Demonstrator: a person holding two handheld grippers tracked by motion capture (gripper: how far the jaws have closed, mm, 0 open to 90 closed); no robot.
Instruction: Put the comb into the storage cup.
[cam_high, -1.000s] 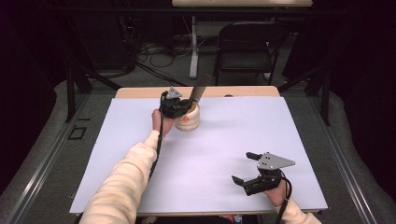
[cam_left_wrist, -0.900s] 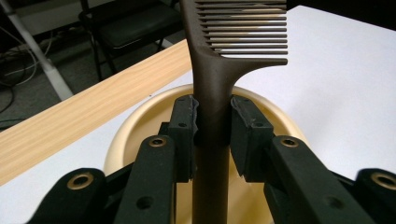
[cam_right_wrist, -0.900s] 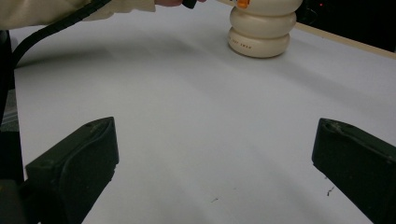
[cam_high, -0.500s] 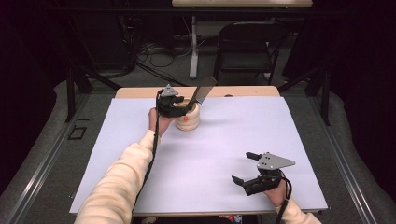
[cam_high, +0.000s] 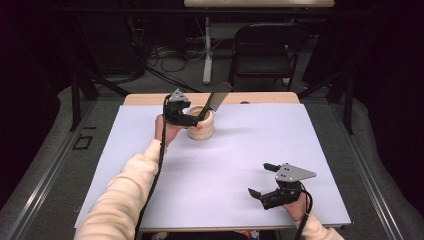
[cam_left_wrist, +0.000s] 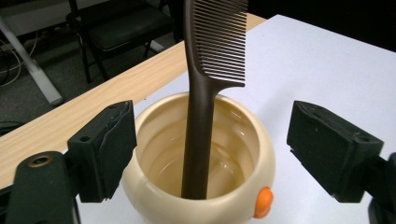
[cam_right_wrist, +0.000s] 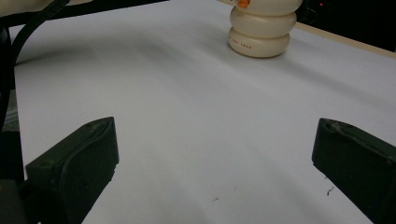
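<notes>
left gripper (cam_left_wrist: 210, 154) pulls back from the cream pot (cam_left_wrist: 201, 154), jaws wide — dark comb (cam_left_wrist: 205, 88) stands in the pot at the table's far edge. right gripper (cam_high: 264, 179) wide, near edge.

I see a cream, round-bellied pot (cam_left_wrist: 201, 186) with a small orange knob on its side, standing upright near the far edge of the white surface (cam_high: 225, 165). A dark brown comb (cam_left_wrist: 205, 88) stands handle-down inside it, leaning on the rim, its teeth well above the opening.
</notes>
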